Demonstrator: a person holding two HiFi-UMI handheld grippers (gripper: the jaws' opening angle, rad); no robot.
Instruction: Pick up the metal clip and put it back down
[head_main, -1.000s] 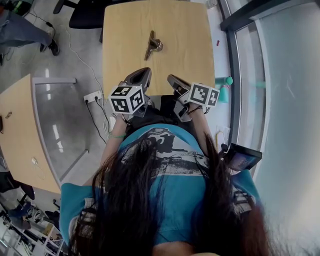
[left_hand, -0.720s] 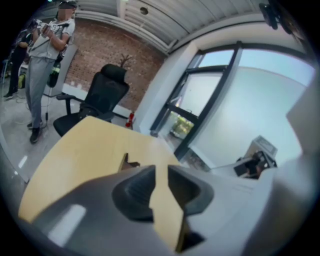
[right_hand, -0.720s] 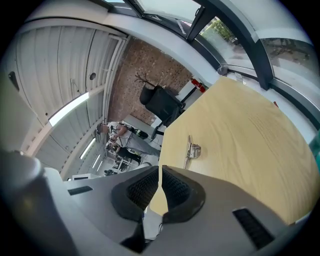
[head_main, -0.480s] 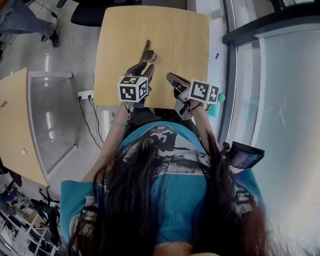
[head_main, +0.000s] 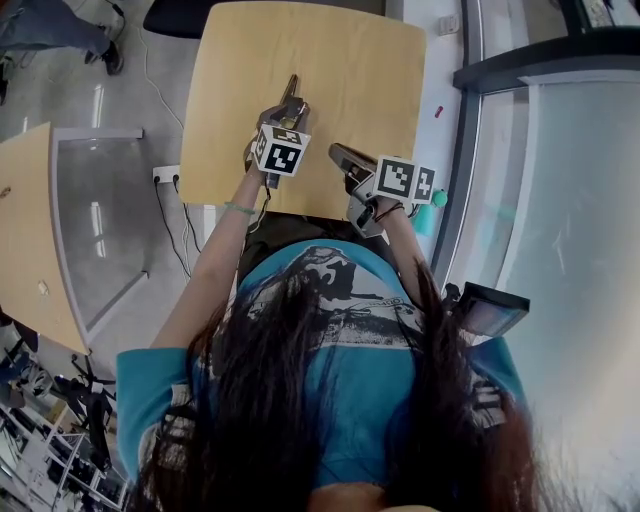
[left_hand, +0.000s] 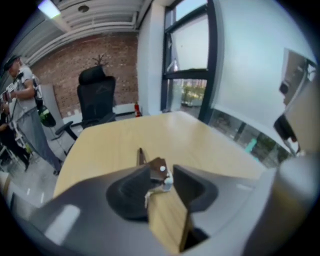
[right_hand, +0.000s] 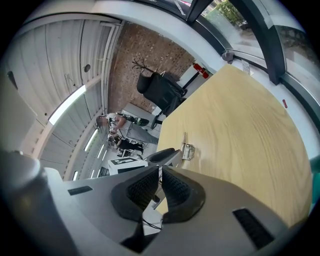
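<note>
The metal clip (head_main: 291, 97) lies on the wooden table (head_main: 370, 80), left of its middle. My left gripper (head_main: 288, 113) has reached over it. In the left gripper view the clip's near end (left_hand: 159, 171) sits between the jaws, which are opening; there is a gap on the right side and the pads do not press on it. My right gripper (head_main: 337, 153) hovers at the table's near edge, right of the left one. Its pads (right_hand: 172, 187) are together with nothing between them. From there the clip (right_hand: 187, 150) shows beyond the left gripper (right_hand: 162, 156).
A black office chair (left_hand: 97, 95) stands past the table's far side. A second table (head_main: 30, 230) stands to the left, with cables and a power strip (head_main: 165, 175) on the floor between. A glass wall (head_main: 560, 200) runs along the right. A person (left_hand: 20, 100) stands far left.
My left gripper has moved forward from the table's near edge to the clip, and its jaws have opened around the clip's end. The right gripper has hardly moved.
</note>
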